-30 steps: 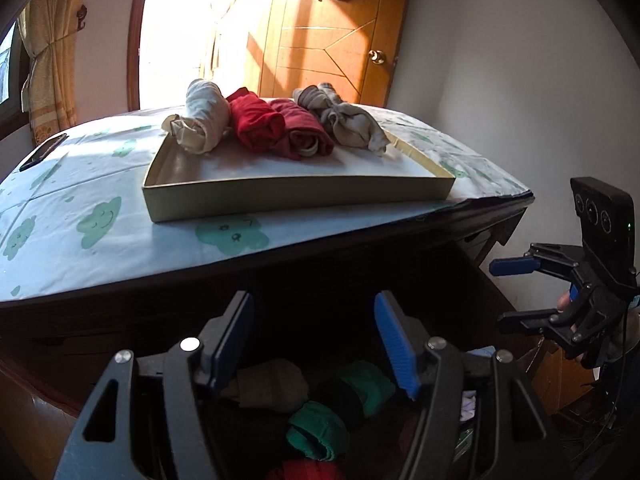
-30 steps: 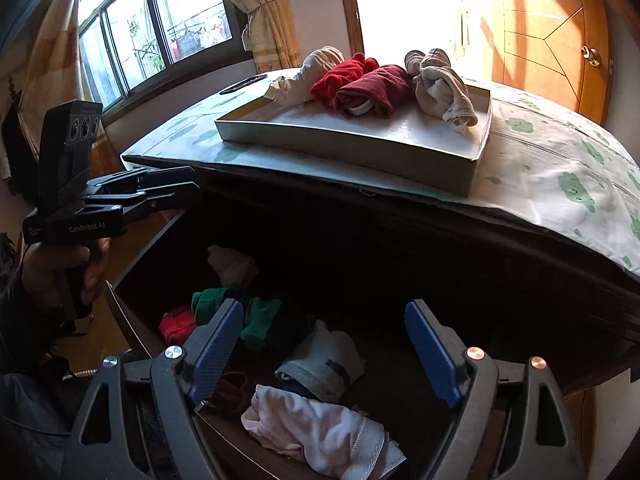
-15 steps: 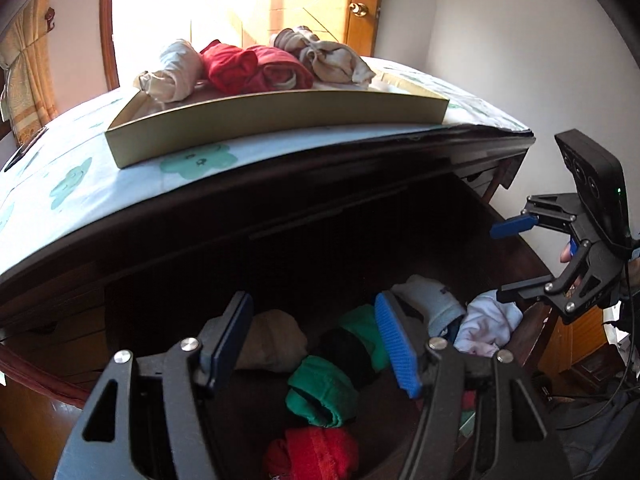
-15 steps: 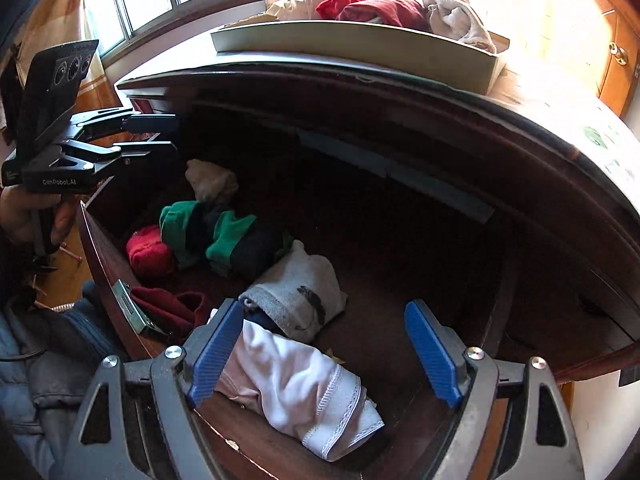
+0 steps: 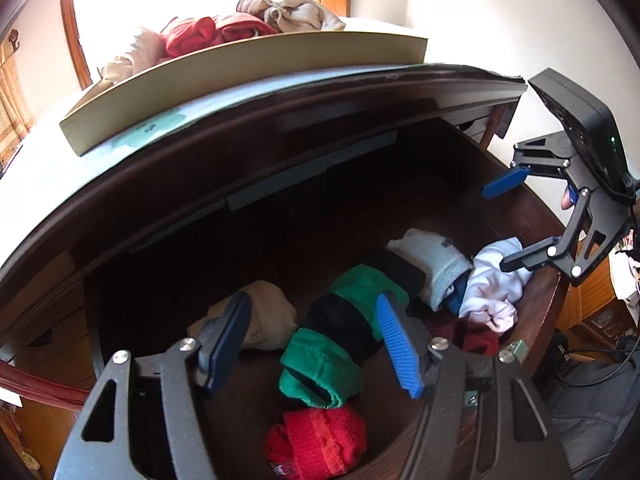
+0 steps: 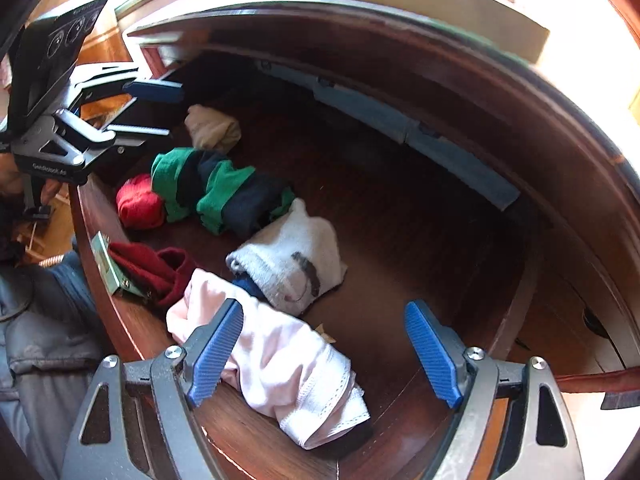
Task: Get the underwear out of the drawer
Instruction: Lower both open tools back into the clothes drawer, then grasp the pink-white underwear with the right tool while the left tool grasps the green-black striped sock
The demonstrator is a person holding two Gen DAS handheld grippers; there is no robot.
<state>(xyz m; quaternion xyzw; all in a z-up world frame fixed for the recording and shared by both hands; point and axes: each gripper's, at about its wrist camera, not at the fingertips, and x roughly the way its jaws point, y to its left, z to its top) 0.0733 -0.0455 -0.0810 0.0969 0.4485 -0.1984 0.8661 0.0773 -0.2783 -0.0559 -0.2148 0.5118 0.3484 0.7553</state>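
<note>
My right gripper, jaws spread and empty, hangs nearest the pink underwear, whose length runs left-far to right-near beneath its left jaw.

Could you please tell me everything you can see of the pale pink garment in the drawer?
The pale pink garment is soft knitted cloth, loosely rolled and crumpled, with a stitched hem at one end. It lies on the drawer's dark wooden floor against the front wall, beside a white bundle and touching a dark red piece. The right gripper is open above it, not gripping.
</note>
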